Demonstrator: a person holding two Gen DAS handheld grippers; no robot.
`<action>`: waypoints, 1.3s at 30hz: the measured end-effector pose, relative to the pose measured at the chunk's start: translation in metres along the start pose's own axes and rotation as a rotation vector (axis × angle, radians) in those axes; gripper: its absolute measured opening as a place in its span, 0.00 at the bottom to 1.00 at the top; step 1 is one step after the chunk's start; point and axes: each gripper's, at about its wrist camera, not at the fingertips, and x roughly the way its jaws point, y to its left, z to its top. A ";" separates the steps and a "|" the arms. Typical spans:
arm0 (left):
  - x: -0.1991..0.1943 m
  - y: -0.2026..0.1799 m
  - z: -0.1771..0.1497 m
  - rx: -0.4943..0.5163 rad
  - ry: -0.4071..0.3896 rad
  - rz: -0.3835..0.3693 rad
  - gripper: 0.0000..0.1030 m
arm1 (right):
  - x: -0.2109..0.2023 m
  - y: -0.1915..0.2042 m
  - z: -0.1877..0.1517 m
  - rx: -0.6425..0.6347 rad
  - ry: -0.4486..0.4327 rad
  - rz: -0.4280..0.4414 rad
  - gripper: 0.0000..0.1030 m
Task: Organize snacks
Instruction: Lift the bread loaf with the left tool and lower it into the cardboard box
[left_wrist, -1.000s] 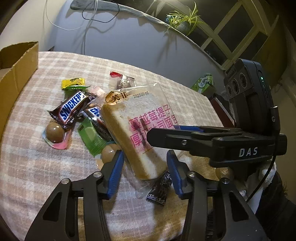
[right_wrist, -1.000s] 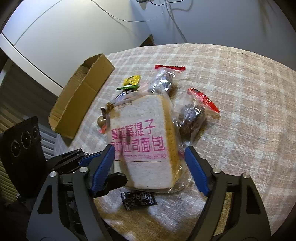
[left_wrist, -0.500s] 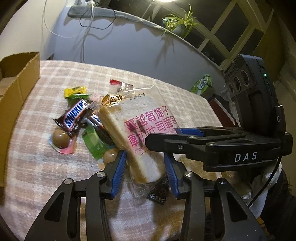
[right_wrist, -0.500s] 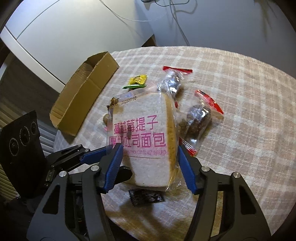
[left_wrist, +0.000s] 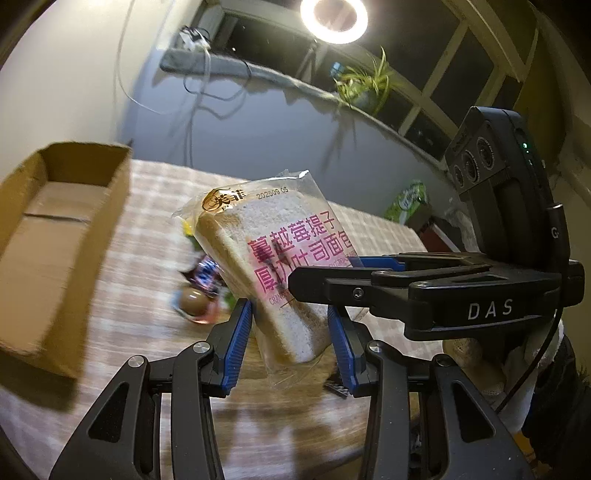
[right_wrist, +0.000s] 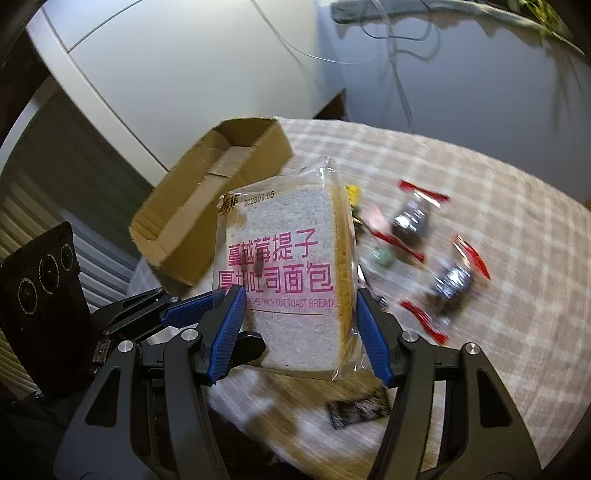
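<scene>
— Clear plastic wraps the bread packet (left_wrist: 273, 266), and where is it?

— Clamped by both tools and lifted clear of the table (right_wrist: 498, 206). The left tool (left_wrist: 290, 345) has its blue pads pressed on the packet's two broad faces at the lower end; the right tool (right_wrist: 297, 334) pinches its two side edges, having just closed in on it.

— And the cardboard box (right_wrist: 207, 199)?

— Open-topped, beyond and to the left of both tools, on the checked tablecloth.

— What lies around them?

— Past the right tool's right finger, two red-ended wrapped sweets (right_wrist: 448, 280) sit on the cloth. Just below that finger is a dark flat sachet (right_wrist: 358, 408). Behind the packet, ahead of the left tool, a brown ball sweet (left_wrist: 192, 301) shows, blurred.
</scene>
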 end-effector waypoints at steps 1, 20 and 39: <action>-0.004 0.003 0.001 -0.003 -0.009 0.005 0.39 | 0.001 0.007 0.004 -0.011 -0.001 0.003 0.61; -0.071 0.079 0.012 -0.085 -0.137 0.137 0.39 | 0.059 0.106 0.056 -0.157 0.019 0.078 0.61; -0.088 0.145 0.015 -0.182 -0.154 0.240 0.39 | 0.137 0.154 0.089 -0.218 0.097 0.135 0.61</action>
